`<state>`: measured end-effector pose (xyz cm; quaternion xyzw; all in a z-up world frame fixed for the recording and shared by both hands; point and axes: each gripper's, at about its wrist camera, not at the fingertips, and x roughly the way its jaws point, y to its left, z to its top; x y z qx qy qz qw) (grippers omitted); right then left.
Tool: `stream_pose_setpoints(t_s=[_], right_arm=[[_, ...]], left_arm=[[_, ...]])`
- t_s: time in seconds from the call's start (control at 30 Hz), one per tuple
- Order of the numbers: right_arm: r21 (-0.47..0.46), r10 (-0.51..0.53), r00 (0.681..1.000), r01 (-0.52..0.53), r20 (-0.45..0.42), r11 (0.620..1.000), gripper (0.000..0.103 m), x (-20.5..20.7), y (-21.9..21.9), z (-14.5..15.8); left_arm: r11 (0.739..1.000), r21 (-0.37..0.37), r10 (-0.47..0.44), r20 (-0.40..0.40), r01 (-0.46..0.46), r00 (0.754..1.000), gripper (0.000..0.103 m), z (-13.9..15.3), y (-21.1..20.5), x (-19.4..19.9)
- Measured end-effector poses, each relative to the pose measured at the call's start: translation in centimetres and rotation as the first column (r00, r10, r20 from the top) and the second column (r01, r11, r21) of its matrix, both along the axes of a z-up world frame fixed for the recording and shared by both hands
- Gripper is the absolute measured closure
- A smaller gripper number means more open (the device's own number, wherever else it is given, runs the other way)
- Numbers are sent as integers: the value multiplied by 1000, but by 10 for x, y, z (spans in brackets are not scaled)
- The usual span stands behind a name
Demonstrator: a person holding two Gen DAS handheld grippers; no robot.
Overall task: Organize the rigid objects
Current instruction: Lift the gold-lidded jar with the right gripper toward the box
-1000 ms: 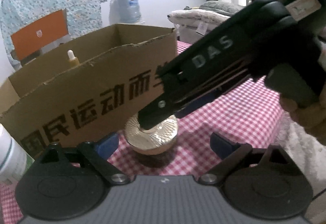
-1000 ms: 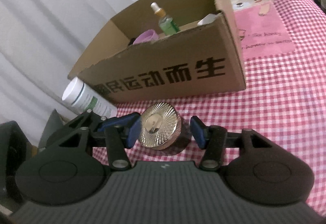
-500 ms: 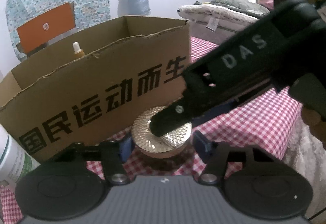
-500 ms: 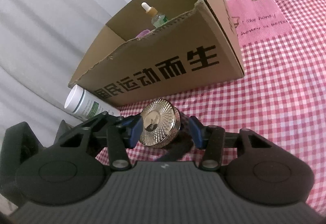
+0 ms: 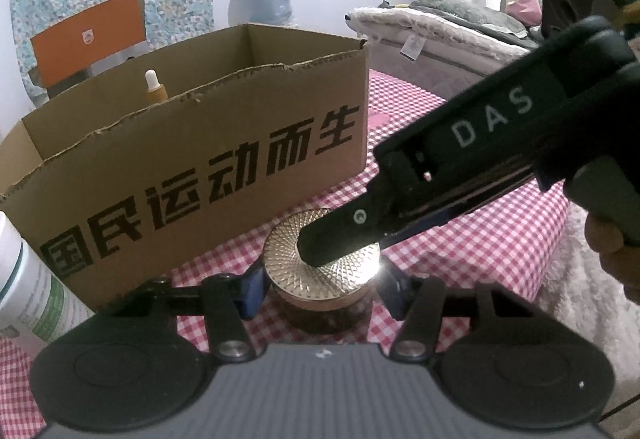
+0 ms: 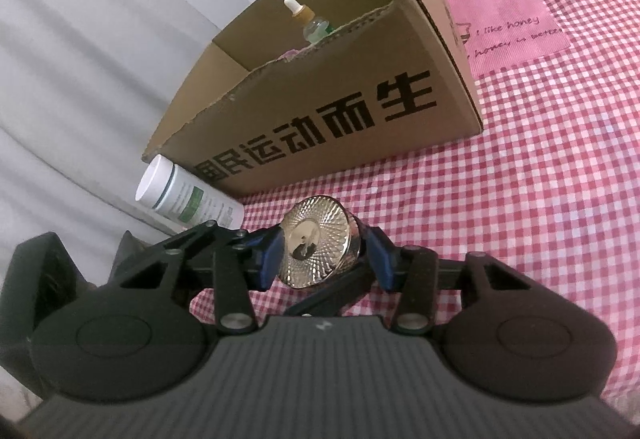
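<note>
While the person is working over a pink-and-white checked tablecloth (image 6: 540, 199), an open cardboard box (image 6: 320, 111) printed with bold black Chinese characters is sitting at the centre of the scene. A white bottle with a green label (image 6: 188, 195) is lying on its side against the box's front left corner. A jar with a ribbed gold lid (image 6: 316, 239) is sitting on the cloth just in front of the box, outside it. Inside the box, a small dropper bottle (image 6: 310, 21) is standing upright.

Both grippers are now crowding that jar. A second ago the left gripper (image 5: 322, 287) was spread wide, with the jar lying ahead of it nearer the box. It is now drawing in from the side away from the box, its blue pads sitting on either side of the gold lid. One pad is touching the rim. Glare is hiding the other, so I cannot tell whether this gripper is gripping yet. The right gripper (image 6: 325, 255) is reaching down at a slant, and its jaws, looser a second ago, are now pinching the lid between both pads.

This is suggesting that the jar is being secured for a lift over the box's front wall. It is not looking raised yet.
</note>
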<state>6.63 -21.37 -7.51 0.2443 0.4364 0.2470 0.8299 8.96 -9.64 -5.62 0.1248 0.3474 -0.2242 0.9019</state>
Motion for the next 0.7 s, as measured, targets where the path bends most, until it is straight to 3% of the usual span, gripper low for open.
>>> stream_pose_setpoints(t_s=[0.7], right_arm=[[-3,-14,1000,14,11,1000,58,3,2,-3]], left_arm=[[1000,-15,14,5,-14,1000,46,-1,-5,7]])
